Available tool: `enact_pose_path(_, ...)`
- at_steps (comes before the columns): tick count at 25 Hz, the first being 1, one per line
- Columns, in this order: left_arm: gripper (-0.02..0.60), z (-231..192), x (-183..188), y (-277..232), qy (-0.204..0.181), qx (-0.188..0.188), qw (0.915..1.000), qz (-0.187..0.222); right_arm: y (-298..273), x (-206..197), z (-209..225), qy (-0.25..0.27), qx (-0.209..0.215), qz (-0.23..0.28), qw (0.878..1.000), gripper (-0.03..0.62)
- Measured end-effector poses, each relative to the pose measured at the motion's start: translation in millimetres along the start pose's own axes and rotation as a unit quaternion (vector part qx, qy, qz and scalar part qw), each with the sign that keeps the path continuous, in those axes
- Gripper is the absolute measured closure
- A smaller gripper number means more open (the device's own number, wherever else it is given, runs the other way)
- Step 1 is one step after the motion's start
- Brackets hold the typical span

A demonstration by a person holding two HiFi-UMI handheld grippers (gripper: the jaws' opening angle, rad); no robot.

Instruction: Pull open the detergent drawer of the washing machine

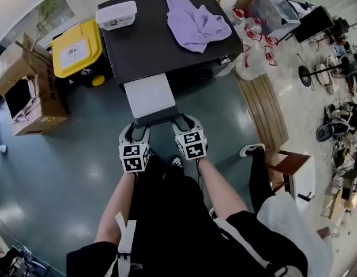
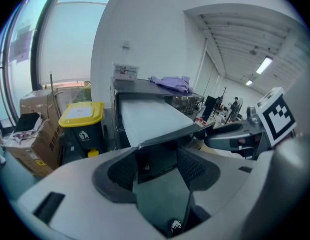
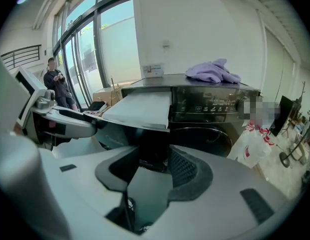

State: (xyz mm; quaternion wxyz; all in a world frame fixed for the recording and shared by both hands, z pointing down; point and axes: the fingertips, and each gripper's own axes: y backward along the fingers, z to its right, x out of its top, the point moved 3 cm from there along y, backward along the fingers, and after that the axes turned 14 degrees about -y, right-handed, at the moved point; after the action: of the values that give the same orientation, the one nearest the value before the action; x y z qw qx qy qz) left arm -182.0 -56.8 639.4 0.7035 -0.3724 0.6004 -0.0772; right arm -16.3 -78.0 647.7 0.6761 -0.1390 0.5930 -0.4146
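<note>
The dark washing machine [image 1: 166, 45] has its detergent drawer [image 1: 149, 96] pulled far out toward me, white on top with a dark front panel [image 1: 158, 118]. My left gripper [image 1: 136, 133] is at the panel's left corner and my right gripper [image 1: 185, 123] at its right corner. In the left gripper view the panel's left end [image 2: 157, 159] fills the gap between the pads [image 2: 191, 168]. In the right gripper view the panel's right end [image 3: 147, 149] sits between the pads [image 3: 182, 166] the same way. Both sets of jaws stand fairly wide, closed on the panel's ends.
A purple cloth [image 1: 192, 22] and a white box [image 1: 116, 15] lie on the machine's top. A yellow-lidded bin [image 1: 77, 52] and cardboard boxes [image 1: 28, 85] stand to the left. A wooden pallet [image 1: 262, 111], bags and clutter lie to the right. A person [image 3: 55, 81] stands by the windows.
</note>
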Motion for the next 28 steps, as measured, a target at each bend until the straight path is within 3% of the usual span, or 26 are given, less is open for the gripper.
enact_pose_path(28,0.331,17.8,-8.8,11.5,0.011,0.017,0.9998,0.003,15.2,-12.6,4.6,0.007,0.017,-0.009,1.0,0.421)
